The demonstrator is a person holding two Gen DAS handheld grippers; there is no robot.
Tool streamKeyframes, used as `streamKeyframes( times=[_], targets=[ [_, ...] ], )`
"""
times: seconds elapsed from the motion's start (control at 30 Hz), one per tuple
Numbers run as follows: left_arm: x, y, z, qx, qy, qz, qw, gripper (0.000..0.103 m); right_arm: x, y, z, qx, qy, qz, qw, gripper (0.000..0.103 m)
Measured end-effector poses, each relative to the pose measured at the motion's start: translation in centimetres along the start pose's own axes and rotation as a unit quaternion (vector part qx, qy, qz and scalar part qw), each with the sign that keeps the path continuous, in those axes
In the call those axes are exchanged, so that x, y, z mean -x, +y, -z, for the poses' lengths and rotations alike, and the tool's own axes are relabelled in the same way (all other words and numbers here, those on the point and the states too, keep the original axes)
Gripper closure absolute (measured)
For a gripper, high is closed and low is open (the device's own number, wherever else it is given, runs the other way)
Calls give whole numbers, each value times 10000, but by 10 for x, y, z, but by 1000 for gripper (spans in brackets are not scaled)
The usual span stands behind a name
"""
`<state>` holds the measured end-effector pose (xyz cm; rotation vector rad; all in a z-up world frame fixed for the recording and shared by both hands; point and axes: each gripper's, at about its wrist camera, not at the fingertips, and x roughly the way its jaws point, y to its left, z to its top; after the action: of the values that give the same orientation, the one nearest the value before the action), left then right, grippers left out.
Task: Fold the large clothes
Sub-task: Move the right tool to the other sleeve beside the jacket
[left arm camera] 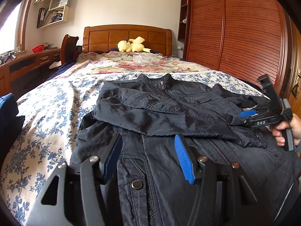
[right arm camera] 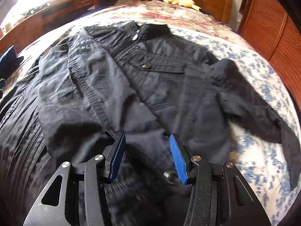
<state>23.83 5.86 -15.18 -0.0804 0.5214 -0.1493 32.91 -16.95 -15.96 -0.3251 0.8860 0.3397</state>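
Our left gripper (left arm camera: 148,141) sits at the lower centre of its own view, jaws spread wide apart with nothing between the blue pads (left arm camera: 183,158). Our right gripper (right arm camera: 146,141) is likewise parted in its view; from the left view it appears at the right edge (left arm camera: 246,115), held by our hand (left arm camera: 287,131).

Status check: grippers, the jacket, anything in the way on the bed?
Left gripper open, empty, over jacket hem. Right gripper open, empty, above jacket. One sleeve folded across chest, other sleeve still spread on bedspread. Nothing in the way.
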Motion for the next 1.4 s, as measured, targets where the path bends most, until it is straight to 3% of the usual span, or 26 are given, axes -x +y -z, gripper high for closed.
streamKeyframes(
  times=[0.2,0.4,0.63,0.83,1.1,1.27,1.4],
  targets=[
    [0,0,0,-10,-3,-1,10000,46,32,-45,15,-208,-201,357,9989,53],
    [0,1,0,-15,5,-11,10000,46,47,-120,37,-858,-274,932,9916,47],
    [0,-1,0,-21,2,-9,10000,46,58,-226,72,-2041,-305,1723,9632,46],
    [-1,-2,0,-27,21,-9,10000,46,68,-283,96,-2578,-296,2196,9404,46],
    [-1,3,1,-39,49,-19,10000,46,87,-323,104,-3144,-423,2381,9180,45],
    [-2,3,1,-49,53,-21,10000,46,78,-340,106,-3363,-150,2487,9082,43],
    [-2,4,1,-52,54,-19,10000,46,62,-339,112,-3365,184,2476,9084,41]
  ],
)
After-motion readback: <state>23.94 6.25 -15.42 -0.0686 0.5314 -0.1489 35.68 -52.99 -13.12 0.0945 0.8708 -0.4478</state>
